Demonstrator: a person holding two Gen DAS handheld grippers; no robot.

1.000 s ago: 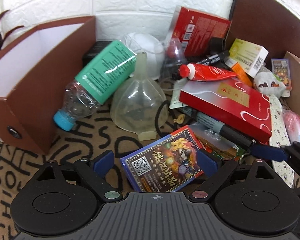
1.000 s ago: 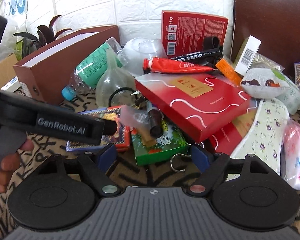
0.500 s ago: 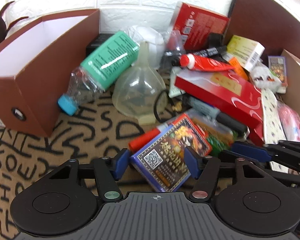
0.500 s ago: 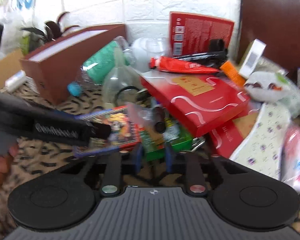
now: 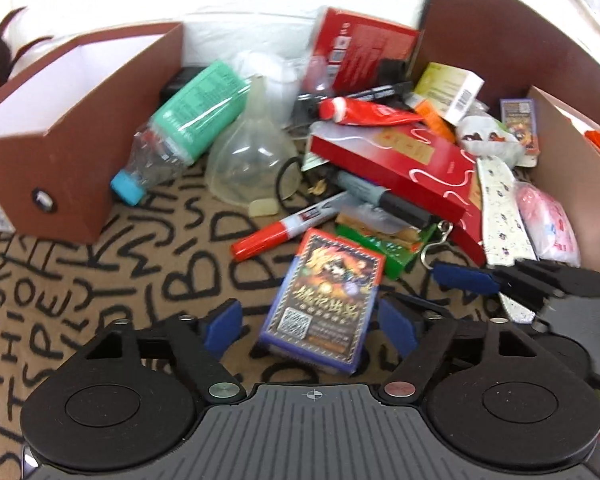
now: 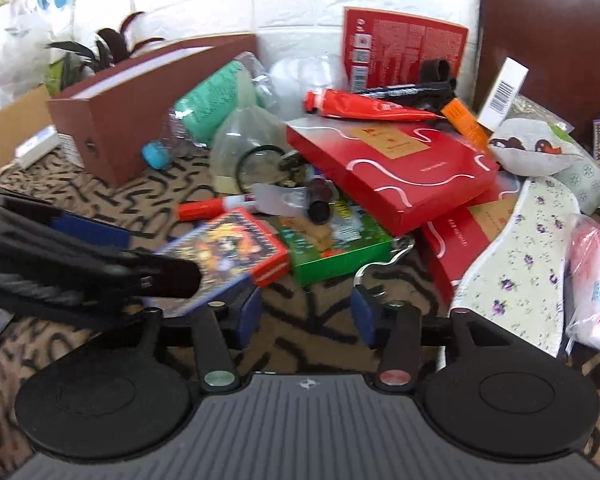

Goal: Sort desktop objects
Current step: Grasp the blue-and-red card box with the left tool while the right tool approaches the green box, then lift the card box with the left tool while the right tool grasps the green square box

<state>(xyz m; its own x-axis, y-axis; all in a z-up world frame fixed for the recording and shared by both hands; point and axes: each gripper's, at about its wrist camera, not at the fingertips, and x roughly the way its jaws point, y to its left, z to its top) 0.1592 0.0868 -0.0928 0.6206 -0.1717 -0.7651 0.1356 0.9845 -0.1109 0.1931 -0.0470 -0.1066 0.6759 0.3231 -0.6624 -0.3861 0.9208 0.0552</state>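
You're working over a tan cloth (image 5: 100, 280) covered in black scribbled letters, with a white brick wall behind the pile. Your left gripper (image 5: 310, 324) has its blue pads spread apart around the card box (image 5: 324, 300), which lies flat on the cloth between them; neither pad seems to be touching it. Your right gripper (image 6: 306, 316) is open too, nothing between its pads, just bare cloth, with a metal hook (image 6: 384, 264) right by its right pad. Just past the card box there's a green packet (image 6: 336, 248) and a red marker (image 5: 284, 232) lying on the cloth. Further out, a big red box (image 6: 392, 176) sits tilted on the heap, with a red tube (image 6: 364, 106) behind it. Off to the left are a clear funnel (image 5: 252, 160), a green-labelled bottle (image 5: 188, 124) on its side, and a brown open box (image 5: 80, 152).
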